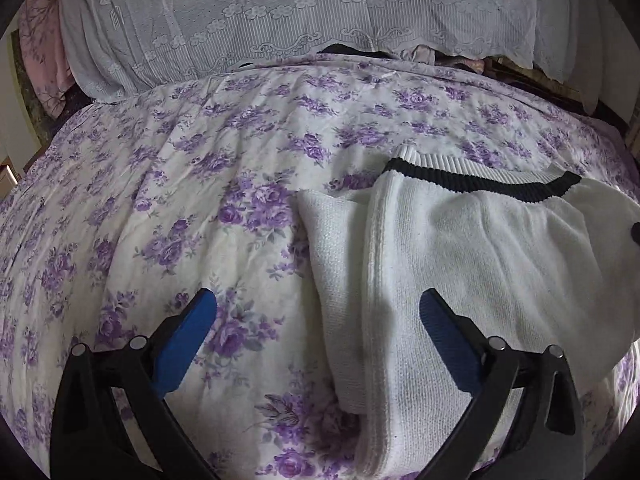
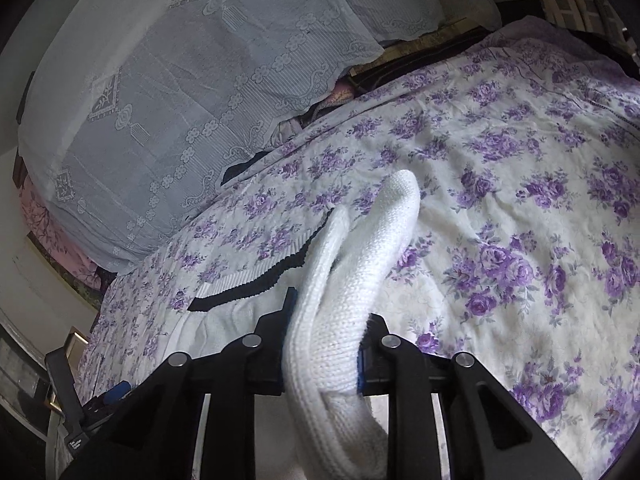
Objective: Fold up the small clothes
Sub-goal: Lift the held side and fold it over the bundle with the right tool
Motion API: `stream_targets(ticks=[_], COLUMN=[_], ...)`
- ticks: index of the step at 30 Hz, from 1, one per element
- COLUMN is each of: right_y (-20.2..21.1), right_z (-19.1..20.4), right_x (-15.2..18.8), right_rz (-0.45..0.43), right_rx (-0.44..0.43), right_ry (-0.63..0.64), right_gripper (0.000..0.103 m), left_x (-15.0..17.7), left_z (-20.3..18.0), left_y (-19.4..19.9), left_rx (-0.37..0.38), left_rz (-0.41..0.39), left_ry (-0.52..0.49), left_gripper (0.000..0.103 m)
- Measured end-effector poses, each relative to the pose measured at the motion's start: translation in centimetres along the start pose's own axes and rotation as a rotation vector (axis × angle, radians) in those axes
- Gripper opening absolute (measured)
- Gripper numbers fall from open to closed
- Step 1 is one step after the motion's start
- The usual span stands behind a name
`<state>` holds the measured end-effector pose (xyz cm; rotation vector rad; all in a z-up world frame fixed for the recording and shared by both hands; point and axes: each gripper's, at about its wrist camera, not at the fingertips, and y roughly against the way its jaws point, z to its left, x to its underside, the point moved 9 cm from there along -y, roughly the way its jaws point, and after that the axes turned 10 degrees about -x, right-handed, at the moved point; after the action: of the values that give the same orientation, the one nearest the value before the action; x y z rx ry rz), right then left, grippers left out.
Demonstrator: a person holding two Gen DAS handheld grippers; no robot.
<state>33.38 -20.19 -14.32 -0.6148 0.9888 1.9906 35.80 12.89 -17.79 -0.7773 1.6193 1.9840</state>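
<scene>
- We see our left gripper [image 1: 318, 310] low in the left wrist view, its jaws spread wide apart and holding nothing; the blue pads [image 1: 188, 336] sit on black, angular arms with round metal pins.
- Between and beyond those jaws lies the white sweater [image 1: 460, 260], a soft ribbed knit filling the lower right of that frame, with a raised vertical ridge running down its left side.
- A black stripe [image 1: 480, 180] curves across the ribbed band at the sweater's upper edge, in the right centre of the frame.
- The sweater rests on the bed [image 1: 180, 200], whose cover is thin, crinkled cotton printed with purple roses on white.
- In the right wrist view our right gripper [image 2: 324, 340] has its jaws clamped on a thick fold of the sweater [image 2: 332, 320]; the chunky knit bulges up between them at bottom centre and rises into a rounded, tapering tip near mid-frame.
- To the left of that fold the rest of the sweater lies flat on the bed, the black stripe showing there too.
- A white lace cloth [image 2: 180, 100] with flower and scroll patterns drapes over a bulky mound in the upper left of this frame.
</scene>
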Motion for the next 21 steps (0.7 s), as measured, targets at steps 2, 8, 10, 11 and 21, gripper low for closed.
stream_targets(ticks=[2, 8, 10, 11, 21], right_y=[0.0, -0.4, -0.5, -0.5, -1.9], right_z=[1.2, 4.2, 5.2, 5.7, 12.0], right_x=[-0.1, -0.4, -0.5, -0.5, 0.1], right_rz=[-0.006, -0.018, -0.020, -0.021, -0.015], right_rx=[0.015, 0.033, 0.033, 0.034, -0.004], right_ry=[0.043, 0.120, 0.143, 0.158, 0.271], right_gripper=[0.023, 0.023, 0.022, 0.022, 0.022], left_x=[0.0, 0.3, 0.2, 0.1, -0.2], left_z=[0.0, 1.3, 1.6, 1.8, 2.3], left_y=[-0.1, -0.8, -0.9, -0.9, -1.4], left_rx=[0.004, 0.017, 0.026, 0.027, 0.038], left_rz=[0.006, 0.049, 0.053, 0.053, 0.066], left_ry=[0.011, 0.063, 0.077, 0.084, 0.106], left_gripper=[0.099, 0.099, 0.099, 0.099, 0.099])
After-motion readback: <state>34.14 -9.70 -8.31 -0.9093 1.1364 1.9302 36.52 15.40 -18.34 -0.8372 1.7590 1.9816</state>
